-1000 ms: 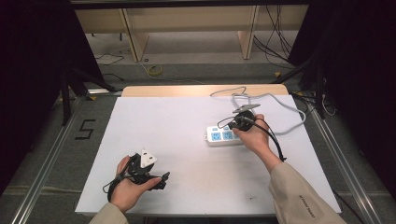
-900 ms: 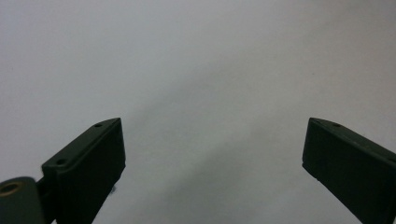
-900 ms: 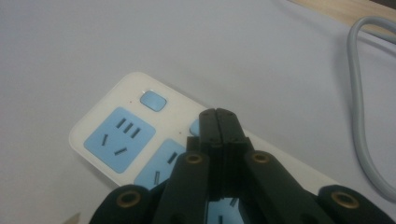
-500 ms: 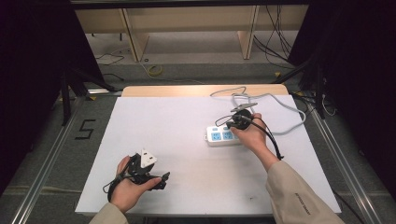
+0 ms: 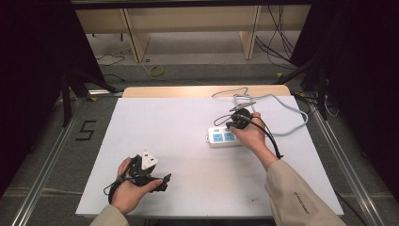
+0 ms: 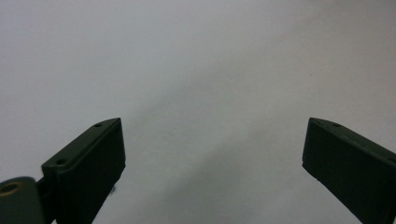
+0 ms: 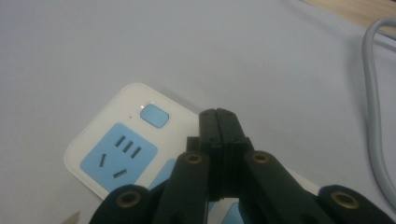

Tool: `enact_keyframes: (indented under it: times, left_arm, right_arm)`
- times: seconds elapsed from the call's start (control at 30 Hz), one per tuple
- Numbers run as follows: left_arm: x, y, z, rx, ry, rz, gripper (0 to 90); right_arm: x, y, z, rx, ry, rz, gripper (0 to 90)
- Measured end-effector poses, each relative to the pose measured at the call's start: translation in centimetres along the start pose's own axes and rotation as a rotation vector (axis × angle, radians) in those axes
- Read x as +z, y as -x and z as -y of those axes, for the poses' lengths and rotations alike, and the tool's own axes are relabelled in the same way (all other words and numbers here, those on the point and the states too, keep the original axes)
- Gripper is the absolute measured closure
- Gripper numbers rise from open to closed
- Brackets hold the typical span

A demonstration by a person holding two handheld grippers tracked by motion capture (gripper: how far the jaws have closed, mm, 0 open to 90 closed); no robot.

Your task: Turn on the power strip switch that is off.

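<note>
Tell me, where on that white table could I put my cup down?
The wide stretch of table left of the power strip and beyond the left tongs is bare, as is the near edge between the two forearms. It is crowded at the far right, where the grey cable loops.

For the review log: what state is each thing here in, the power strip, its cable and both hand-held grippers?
Power strip: flat on the white table, visible sockets empty, small light lit beside its blue button.
Grey cable: loose, looped at the table's far right.
Right hand-held gripper: shut, holding nothing, tips above the strip near the button.
Left hand-held gripper: open, holding nothing, over bare table.
</note>
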State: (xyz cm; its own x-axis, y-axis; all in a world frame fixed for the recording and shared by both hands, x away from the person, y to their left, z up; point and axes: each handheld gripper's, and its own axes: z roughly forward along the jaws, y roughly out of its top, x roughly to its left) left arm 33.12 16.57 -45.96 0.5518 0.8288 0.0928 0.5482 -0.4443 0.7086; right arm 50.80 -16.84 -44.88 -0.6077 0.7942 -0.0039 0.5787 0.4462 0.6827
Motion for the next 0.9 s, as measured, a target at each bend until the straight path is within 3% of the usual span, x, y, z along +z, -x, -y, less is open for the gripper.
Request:
enact_keyframes:
  times: [0.9]
  left_arm:
    - [-0.02, 0.05, -0.02, 0.002, -0.002, 0.002, 5.4]
  right_arm:
    - [0.63, -0.08, -0.11, 0.016, -0.036, 0.004, 90.0]
